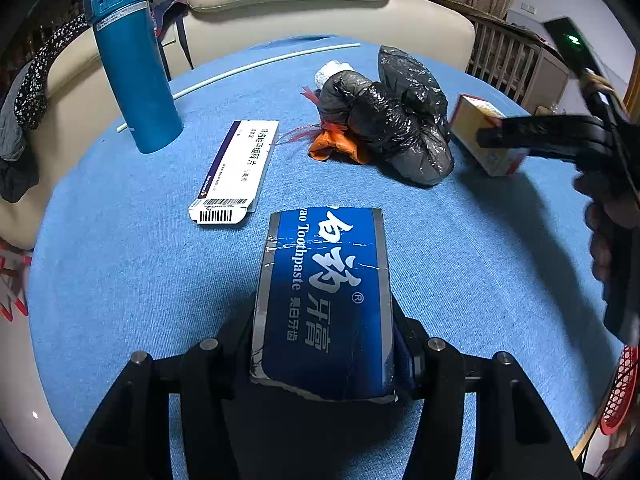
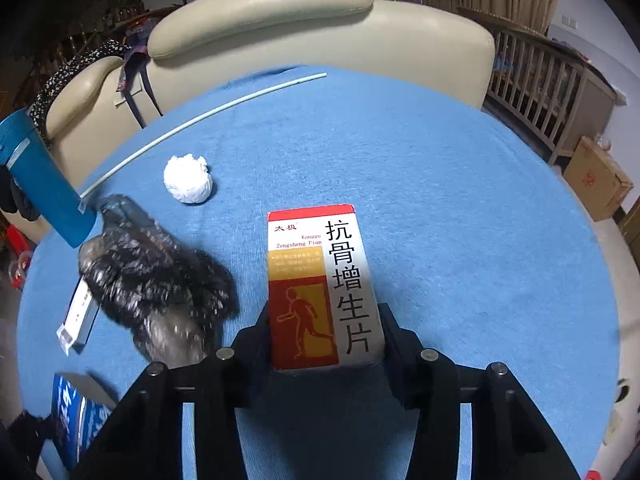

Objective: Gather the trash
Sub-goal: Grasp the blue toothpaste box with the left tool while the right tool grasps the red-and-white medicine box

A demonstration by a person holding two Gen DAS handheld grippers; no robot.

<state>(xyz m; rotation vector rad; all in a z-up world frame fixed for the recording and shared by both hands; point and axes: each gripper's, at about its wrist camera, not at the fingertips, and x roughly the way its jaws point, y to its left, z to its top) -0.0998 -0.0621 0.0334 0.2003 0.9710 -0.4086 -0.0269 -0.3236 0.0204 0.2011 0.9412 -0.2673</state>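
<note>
Both grippers are matte black: the left gripper point(image 1: 324, 344) and right gripper point(image 2: 326, 336) have angular linkage arms with round silver pivot pins at each joint.

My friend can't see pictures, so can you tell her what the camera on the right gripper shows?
The right gripper clamps a red, yellow and white medicine box above a blue tablecloth. To the left lie a crumpled black plastic bag, a white paper ball and a long white tube, with a cream armchair behind.
</note>
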